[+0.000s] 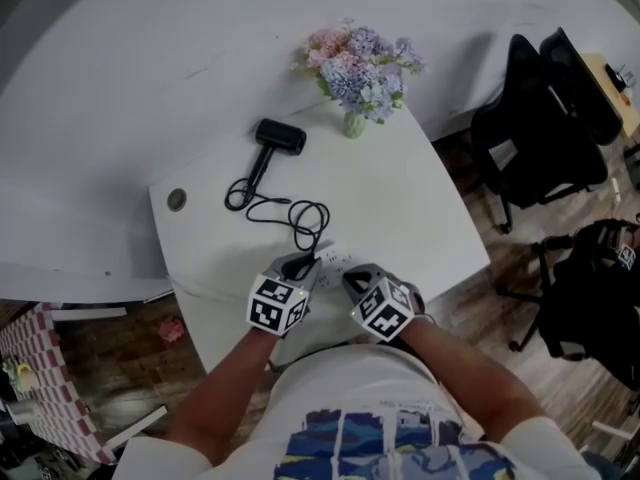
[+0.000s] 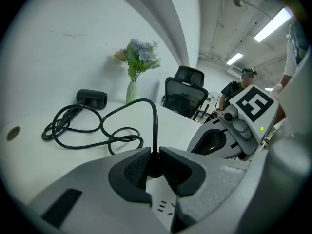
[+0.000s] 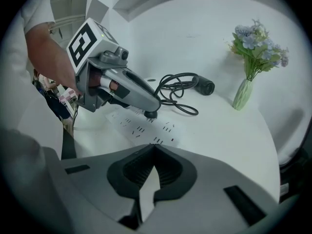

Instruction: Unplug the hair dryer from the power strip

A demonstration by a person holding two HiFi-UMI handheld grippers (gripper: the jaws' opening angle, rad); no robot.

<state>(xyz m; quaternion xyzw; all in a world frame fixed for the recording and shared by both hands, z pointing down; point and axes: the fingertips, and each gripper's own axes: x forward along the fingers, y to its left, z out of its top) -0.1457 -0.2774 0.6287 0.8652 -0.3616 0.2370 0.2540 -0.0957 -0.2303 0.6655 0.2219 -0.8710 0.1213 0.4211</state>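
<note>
A black hair dryer point(image 1: 280, 136) lies at the far side of the white table point(image 1: 410, 198), and its black cord point(image 1: 300, 215) coils toward me. The cord ends in a black plug point(image 2: 154, 168) seated in the white power strip point(image 3: 139, 126) at the table's near edge. My left gripper point(image 2: 154, 164) is shut on that plug, with both ribbed pads against its sides. My right gripper point(image 3: 155, 146) is just to the right of it, over the strip's near end, its tips touching and nothing between them. In the head view the two grippers point(image 1: 303, 265) point(image 1: 352, 278) stand side by side.
A vase of pale flowers point(image 1: 360, 68) stands at the table's far right corner. A round cable hole point(image 1: 177, 199) sits near the left edge. Black office chairs point(image 1: 540, 128) stand on the wooden floor to the right. A curved white wall backs the table.
</note>
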